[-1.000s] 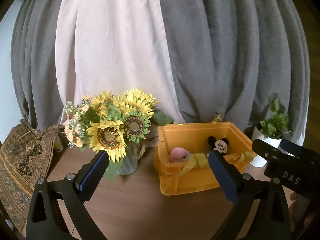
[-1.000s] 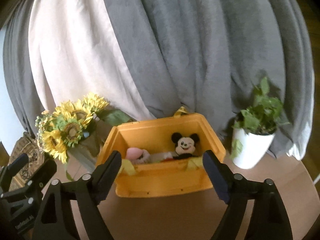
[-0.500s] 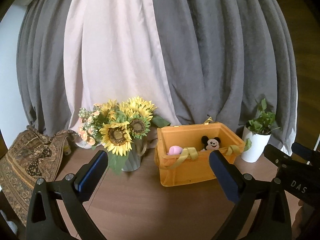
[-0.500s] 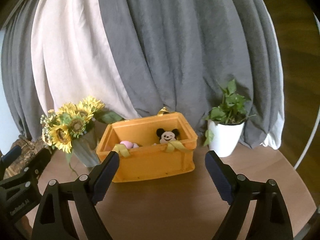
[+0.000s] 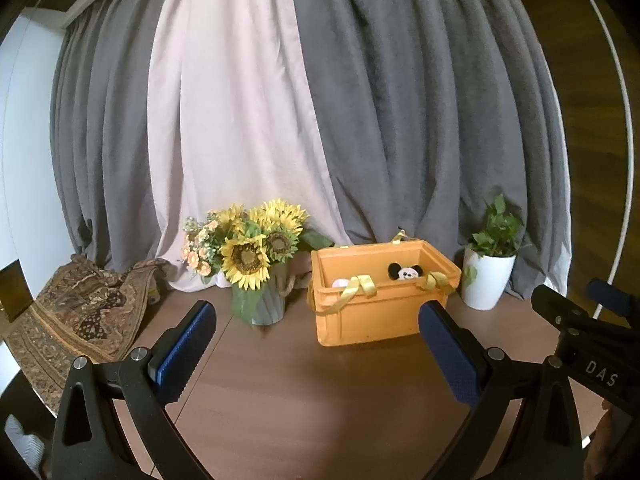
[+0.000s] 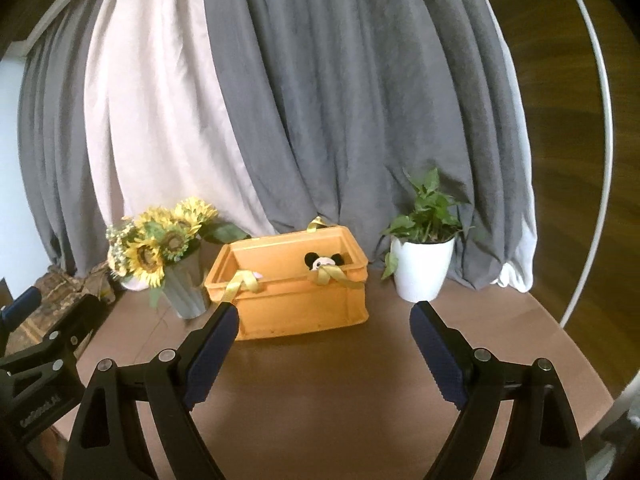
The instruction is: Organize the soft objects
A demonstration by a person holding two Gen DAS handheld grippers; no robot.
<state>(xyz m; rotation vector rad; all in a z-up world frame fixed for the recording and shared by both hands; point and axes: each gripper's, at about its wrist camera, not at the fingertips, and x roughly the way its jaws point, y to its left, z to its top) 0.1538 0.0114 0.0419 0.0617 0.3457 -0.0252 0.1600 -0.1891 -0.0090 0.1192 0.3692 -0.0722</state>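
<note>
An orange plastic crate [image 5: 380,312] [image 6: 296,304] stands on the brown round table. Inside it a Mickey Mouse plush [image 5: 405,271] [image 6: 322,261] peeks over the rim, and a pink soft toy [image 5: 341,282] shows beside it. Yellow straps [image 5: 360,286] [image 6: 244,282] hang over the crate's front edge. My left gripper [image 5: 316,344] is open and empty, held back from the crate. My right gripper [image 6: 322,346] is open and empty, also short of the crate. The right gripper's body [image 5: 588,344] shows at the right of the left wrist view.
A vase of sunflowers [image 5: 252,256] [image 6: 160,248] stands left of the crate. A white pot with a green plant [image 5: 488,276] [image 6: 424,256] stands to its right. A patterned cloth [image 5: 76,320] lies at far left. Grey and pink curtains hang behind.
Both grippers have pulled back and away from the crate, which now looks smaller and farther off. Both stay open and empty.
</note>
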